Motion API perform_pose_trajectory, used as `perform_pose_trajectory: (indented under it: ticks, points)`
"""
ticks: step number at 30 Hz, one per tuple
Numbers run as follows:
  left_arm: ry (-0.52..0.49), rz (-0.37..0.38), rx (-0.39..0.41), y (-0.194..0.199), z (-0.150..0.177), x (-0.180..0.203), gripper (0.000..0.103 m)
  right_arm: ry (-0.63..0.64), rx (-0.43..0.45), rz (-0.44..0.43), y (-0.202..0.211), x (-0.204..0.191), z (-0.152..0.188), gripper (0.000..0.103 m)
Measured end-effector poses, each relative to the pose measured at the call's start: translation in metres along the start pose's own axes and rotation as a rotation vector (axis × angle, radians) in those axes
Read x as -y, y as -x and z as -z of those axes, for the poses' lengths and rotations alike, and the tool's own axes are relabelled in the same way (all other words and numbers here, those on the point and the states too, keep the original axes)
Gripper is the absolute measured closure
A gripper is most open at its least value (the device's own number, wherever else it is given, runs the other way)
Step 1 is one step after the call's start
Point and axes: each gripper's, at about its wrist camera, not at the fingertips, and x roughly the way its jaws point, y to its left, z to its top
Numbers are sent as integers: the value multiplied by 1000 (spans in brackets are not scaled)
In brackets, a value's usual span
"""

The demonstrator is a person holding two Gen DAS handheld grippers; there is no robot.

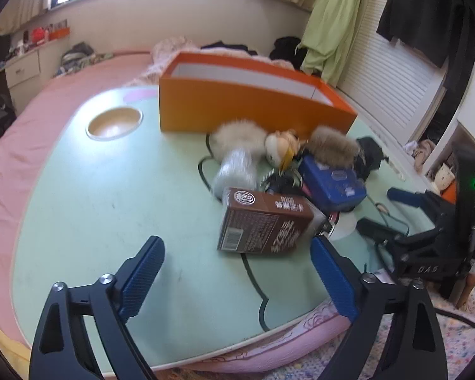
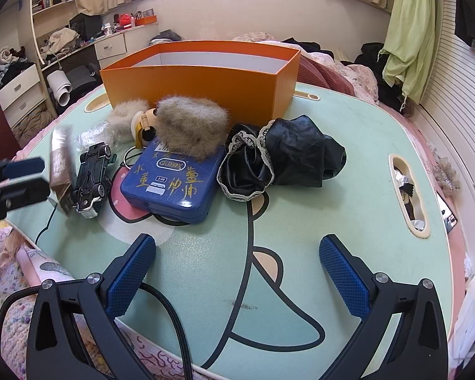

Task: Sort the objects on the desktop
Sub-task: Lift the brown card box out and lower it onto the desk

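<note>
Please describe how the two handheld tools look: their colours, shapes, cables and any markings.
Both tools are alike. The left tool and right tool have black angular frames with triangular cut-outs and silver bolts. Each finger carries a blue textured pad. A black braided cable runs beside the right one. Seen from the left, the right tool shows white letters and a green light.

orange box (image 2: 202,79) with white inside, upper centre. mint-green table (image 2: 348,196) with black-line cartoon print and pink patches. blue tin (image 2: 174,180), yellow handwriting on lid. brown carton (image 1: 262,221), white print. black cloth (image 2: 288,158), cream lace trim. grey-beige fur ball (image 2: 191,128). black toy car (image 2: 91,180).
</note>
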Motion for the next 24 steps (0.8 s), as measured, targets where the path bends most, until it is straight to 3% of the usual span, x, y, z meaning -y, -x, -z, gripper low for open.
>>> perform_pose_trajectory:
  ticks: [7,24]
  points:
    - [-145,-123,-39,-16,6,25,0,0,1,1,2,0,1,0]
    - [-161,-122,-34,-16,6,25,0,-2,-10,5,3,5,2,0]
